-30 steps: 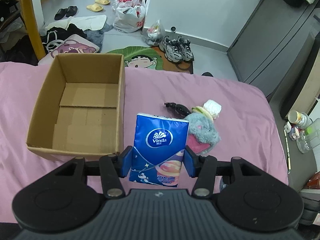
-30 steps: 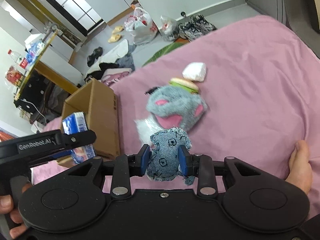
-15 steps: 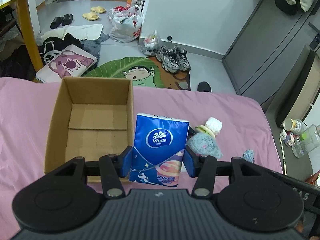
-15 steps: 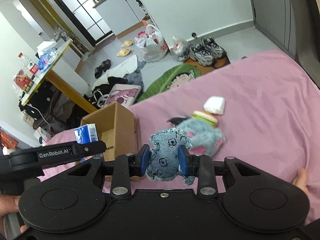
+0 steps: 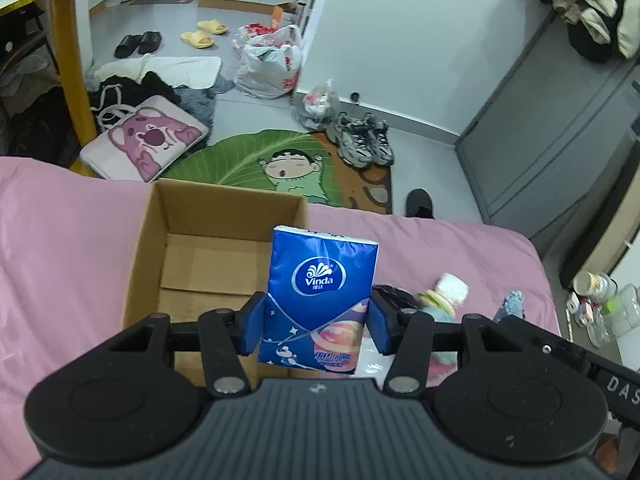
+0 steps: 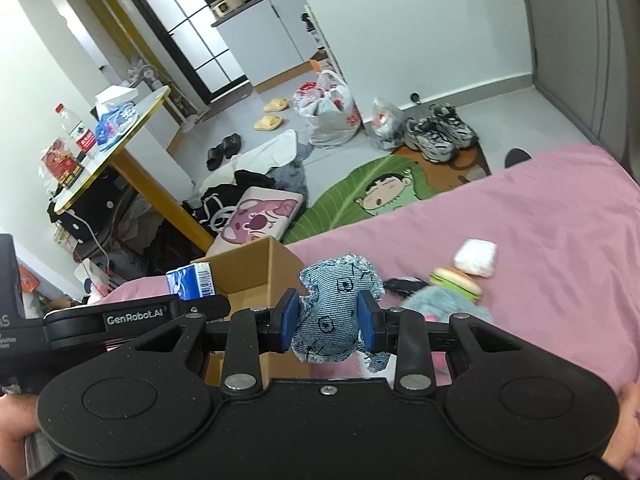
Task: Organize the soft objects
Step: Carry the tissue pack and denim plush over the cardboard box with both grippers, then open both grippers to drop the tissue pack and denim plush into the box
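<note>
So the blue tissue pack (image 5: 320,296) is pinched upright in the left gripper (image 5: 316,324), hanging over the near right corner of the open cardboard box (image 5: 152,232) on the pink bed (image 5: 60,248). The box looks empty from what shows. The right gripper (image 6: 329,322) is clamped on a little denim plush (image 6: 338,308), held above the bed just right of the box.

Left on the bed, to the right of the box: a grey fluffy toy (image 6: 444,304), a small burger toy (image 6: 456,280), a white soft lump (image 6: 476,258) and something dark (image 6: 400,283) I can't make out.

My take on the drop: shift the left gripper further left and away so the pack sits over the middle of the box floor, not the wall, then lower it before letting go. It's tall and slim, so released upright it'll probably tip; laying it flat saves room. The two grippers are close together, so I'd do one drop at a time. The denim plush is floppy and could snag the rim, so bring it fully inside first.
</note>
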Motion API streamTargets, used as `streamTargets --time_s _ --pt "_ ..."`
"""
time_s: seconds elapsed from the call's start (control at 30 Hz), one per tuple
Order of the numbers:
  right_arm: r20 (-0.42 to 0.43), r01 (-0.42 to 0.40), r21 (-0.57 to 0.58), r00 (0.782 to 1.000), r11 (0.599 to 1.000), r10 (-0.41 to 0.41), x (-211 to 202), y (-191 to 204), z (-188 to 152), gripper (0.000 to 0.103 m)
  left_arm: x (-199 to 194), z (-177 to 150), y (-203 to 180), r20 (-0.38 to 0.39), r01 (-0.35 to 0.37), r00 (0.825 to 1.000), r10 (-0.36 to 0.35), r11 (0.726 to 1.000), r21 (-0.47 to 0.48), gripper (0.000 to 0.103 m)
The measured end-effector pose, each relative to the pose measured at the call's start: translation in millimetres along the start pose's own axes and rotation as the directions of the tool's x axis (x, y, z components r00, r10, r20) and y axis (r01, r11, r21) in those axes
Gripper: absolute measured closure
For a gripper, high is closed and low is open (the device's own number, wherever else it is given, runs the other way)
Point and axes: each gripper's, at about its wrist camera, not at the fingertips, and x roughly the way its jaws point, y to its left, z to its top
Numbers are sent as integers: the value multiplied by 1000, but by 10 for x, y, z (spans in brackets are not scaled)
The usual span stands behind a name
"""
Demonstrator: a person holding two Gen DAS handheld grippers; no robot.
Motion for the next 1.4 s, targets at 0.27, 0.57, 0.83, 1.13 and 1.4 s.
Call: streamTargets --time_s 0.27,0.57,0.83,1.13,1.4 --pt "-14 -41 -20 999 999 41 241 220 87 71 158 204 351 -12 -24 1000 23 999 -45 51" --pt "-54 -82 -34 995 996 80 575 470 195 71 401 398 671 -53 -54 997 49 994 -95 51" --pt "-87 -93 -28 992 995 90 818 592 231 71 644 521 822 -115 -105 989 95 990 -90 49" --pt "-123 -123 -9 985 992 121 1004 649 233 71 607 617 909 -117 -105 989 91 987 -123 37" --pt "-135 -171 -23 977 985 166 1080 808 301 62 402 666 990 -104 -125 988 110 981 -150 27"
